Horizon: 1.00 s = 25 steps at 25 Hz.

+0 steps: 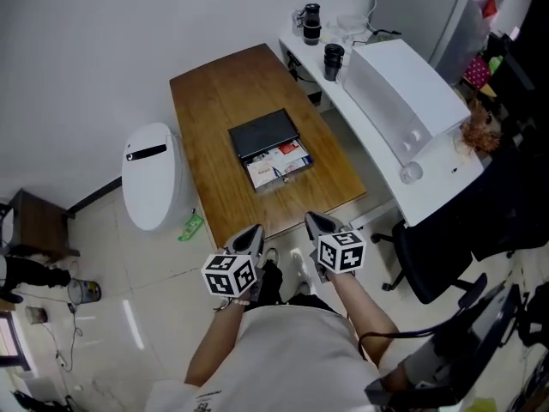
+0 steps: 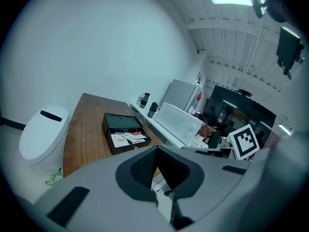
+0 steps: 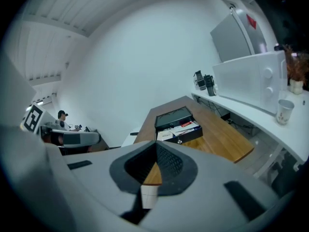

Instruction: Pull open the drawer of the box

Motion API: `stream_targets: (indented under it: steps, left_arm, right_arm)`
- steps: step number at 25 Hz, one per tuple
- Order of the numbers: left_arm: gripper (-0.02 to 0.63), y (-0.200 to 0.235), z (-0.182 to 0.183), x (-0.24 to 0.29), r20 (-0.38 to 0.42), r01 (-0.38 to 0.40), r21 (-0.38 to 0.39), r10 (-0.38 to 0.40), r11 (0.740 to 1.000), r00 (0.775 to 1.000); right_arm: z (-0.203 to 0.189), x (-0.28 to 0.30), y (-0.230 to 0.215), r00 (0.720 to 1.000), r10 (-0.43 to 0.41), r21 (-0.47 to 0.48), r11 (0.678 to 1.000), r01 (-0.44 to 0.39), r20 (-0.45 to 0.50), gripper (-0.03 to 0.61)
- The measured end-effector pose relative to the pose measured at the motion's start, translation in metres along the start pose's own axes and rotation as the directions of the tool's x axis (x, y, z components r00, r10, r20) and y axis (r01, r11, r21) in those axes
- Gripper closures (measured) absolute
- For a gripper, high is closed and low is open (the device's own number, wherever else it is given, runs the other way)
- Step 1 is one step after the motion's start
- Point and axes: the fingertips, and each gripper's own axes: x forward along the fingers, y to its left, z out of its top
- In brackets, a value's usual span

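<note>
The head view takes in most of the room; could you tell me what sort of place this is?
Most likely an office or workroom: a black office chair stands by a long white desk along the wall, and a wooden table bears a black box with papers in its open drawer.

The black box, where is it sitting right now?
In the head view the black box sits in the middle of the wooden table, white desk to its right.

L gripper point(image 1: 254, 233) & R gripper point(image 1: 314, 222): both closed, empty, side by side.
</note>
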Motion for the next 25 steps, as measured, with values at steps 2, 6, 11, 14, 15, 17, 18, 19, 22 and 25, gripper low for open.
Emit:
stream_targets:
  steps: [2,6,11,14,15,17,18,19,22,25]
  left_arm:
    - [0.611,-0.005,0.005,-0.016,0.010,0.001,0.033,-0.002,0.999,1.000]
    - [0.611,-0.006,0.011,-0.033,0.011,0.023,0.082,-0.024,0.996,1.000]
    - [0.612,0.005,0.014,-0.043,-0.032,0.086,0.115,-0.083,0.990,0.996]
    - [0.612,0.021,0.014,-0.061,-0.057,0.109,0.132,-0.102,0.985,0.993]
    - [0.611,0.026,0.014,-0.066,-0.064,0.113,0.136,-0.105,0.984,0.992]
    - [0.611,0.038,0.012,-0.073,-0.077,0.124,0.139,-0.114,0.983,0.991]
    - [0.611,0.043,0.011,-0.077,-0.085,0.129,0.141,-0.118,0.982,0.989]
    - [0.611,0.047,0.010,-0.080,-0.093,0.136,0.143,-0.123,0.980,0.988]
    - [0.611,0.058,0.005,-0.093,-0.112,0.154,0.150,-0.138,0.977,0.984]
    - [0.611,0.069,0.002,-0.101,-0.117,0.159,0.140,-0.143,0.977,0.983]
  right_arm:
    - [0.006,-0.009,0.013,0.999,0.016,0.014,1.000,-0.016,0.039,0.589]
    - [0.013,-0.026,0.039,0.995,0.017,0.027,0.999,-0.020,0.101,0.589]
    - [0.009,-0.034,0.054,0.988,-0.051,0.084,0.996,0.039,0.145,0.589]
    - [0.002,-0.031,0.072,0.984,-0.085,0.105,0.992,0.069,0.155,0.589]
    - [0.000,-0.028,0.081,0.983,-0.093,0.102,0.992,0.077,0.160,0.591]
    - [-0.001,-0.022,0.098,0.979,-0.105,0.103,0.991,0.088,0.175,0.591]
    - [-0.002,-0.018,0.107,0.977,-0.111,0.105,0.990,0.093,0.181,0.591]
    - [-0.004,-0.015,0.116,0.976,-0.116,0.107,0.990,0.097,0.186,0.591]
    - [-0.011,-0.004,0.142,0.975,-0.124,0.103,0.989,0.107,0.182,0.591]
    - [-0.016,0.004,0.160,0.976,-0.136,0.082,0.989,0.123,0.171,0.591]
